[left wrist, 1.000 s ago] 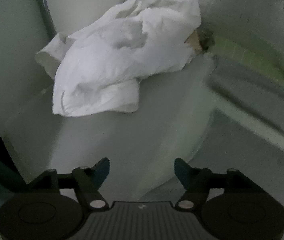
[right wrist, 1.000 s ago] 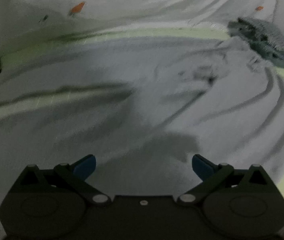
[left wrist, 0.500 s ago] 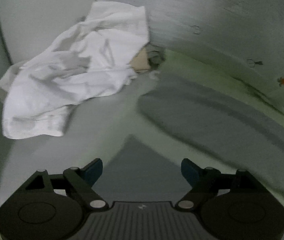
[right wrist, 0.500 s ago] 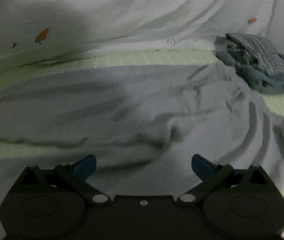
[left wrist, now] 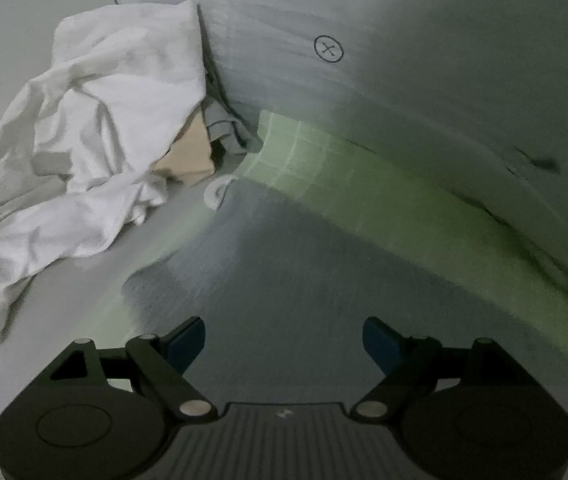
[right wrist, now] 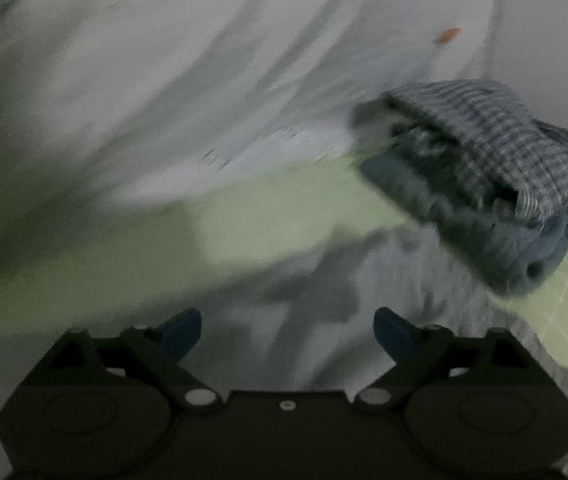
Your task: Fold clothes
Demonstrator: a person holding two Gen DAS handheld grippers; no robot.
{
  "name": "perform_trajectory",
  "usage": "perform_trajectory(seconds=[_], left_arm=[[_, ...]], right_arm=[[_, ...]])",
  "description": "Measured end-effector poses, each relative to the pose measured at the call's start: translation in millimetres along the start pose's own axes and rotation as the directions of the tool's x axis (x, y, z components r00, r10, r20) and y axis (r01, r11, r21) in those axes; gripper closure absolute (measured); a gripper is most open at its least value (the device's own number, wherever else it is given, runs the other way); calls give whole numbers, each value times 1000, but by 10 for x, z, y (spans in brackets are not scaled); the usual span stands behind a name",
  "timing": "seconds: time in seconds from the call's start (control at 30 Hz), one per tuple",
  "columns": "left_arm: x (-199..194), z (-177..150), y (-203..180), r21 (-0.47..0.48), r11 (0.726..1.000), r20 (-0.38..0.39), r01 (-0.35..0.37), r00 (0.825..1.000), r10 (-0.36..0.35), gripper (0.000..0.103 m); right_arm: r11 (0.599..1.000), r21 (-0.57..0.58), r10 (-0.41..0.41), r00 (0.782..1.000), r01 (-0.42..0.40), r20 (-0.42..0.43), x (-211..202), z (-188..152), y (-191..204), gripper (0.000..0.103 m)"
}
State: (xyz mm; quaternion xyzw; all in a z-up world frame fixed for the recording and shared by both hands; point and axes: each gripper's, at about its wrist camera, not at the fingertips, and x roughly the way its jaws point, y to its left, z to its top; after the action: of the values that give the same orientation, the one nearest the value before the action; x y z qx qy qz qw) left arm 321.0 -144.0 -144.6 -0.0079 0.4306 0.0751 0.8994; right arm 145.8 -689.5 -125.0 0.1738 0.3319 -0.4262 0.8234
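Observation:
A grey garment (left wrist: 324, 272) lies spread flat on the pale green checked sheet (left wrist: 324, 168). My left gripper (left wrist: 284, 340) hovers open above its corner area, nothing between the blue pads. In the right wrist view the same grey garment (right wrist: 384, 300) lies under my right gripper (right wrist: 288, 330), whose jaws are closing with nothing between them. A crumpled white garment (left wrist: 84, 152) is heaped at the left, over a beige piece (left wrist: 188, 156) and a grey piece (left wrist: 224, 124).
A stack of folded clothes, checked blue-and-white on top (right wrist: 504, 140) and blue below (right wrist: 524, 252), sits on the sheet at the right. A white duvet with small prints (left wrist: 364, 40) rises behind the sheet. The right wrist view is blurred by motion.
Both views have swept sideways: the white heap slid to the left edge of the left view. The folded stack has grown larger and nearer in the right view. The right jaws stand slightly narrower.

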Motion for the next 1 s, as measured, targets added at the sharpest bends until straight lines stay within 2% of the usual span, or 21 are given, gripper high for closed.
perform_trajectory(seconds=[0.13,0.3,0.43,0.6,0.8,0.87,0.93,0.97,1.0], left_arm=[[456,63,-147,-78,997,-7,-27,1000,27,17],[881,83,-336,-59,997,-2,-50,999,50,17],[1043,90,-362,-72,997,-9,-41,999,41,17],[1100,137,-359,-93,996,-2,7,1000,-7,14],[1119,140,-437,-67,997,-7,-37,999,37,13],[1108,144,-422,-86,995,-15,-41,999,40,14],[1088,154,-393,-89,995,-20,-41,999,40,19],[1069,153,-374,-95,994,-15,-46,999,45,27],[1051,151,-354,-100,994,-9,-50,999,49,38]], right_arm=[[983,112,-148,989,145,18,458,139,89,16],[961,165,-225,974,221,3,701,59,129,20],[956,195,-230,973,219,33,701,7,96,20],[957,192,-229,972,216,50,688,-13,103,19],[959,190,-223,973,208,58,657,-18,116,21],[958,197,-225,972,209,62,641,-26,101,28],[954,205,-236,969,218,68,606,-38,75,46],[956,200,-233,970,215,70,590,-46,59,51],[957,196,-231,970,213,73,574,-53,44,62]])
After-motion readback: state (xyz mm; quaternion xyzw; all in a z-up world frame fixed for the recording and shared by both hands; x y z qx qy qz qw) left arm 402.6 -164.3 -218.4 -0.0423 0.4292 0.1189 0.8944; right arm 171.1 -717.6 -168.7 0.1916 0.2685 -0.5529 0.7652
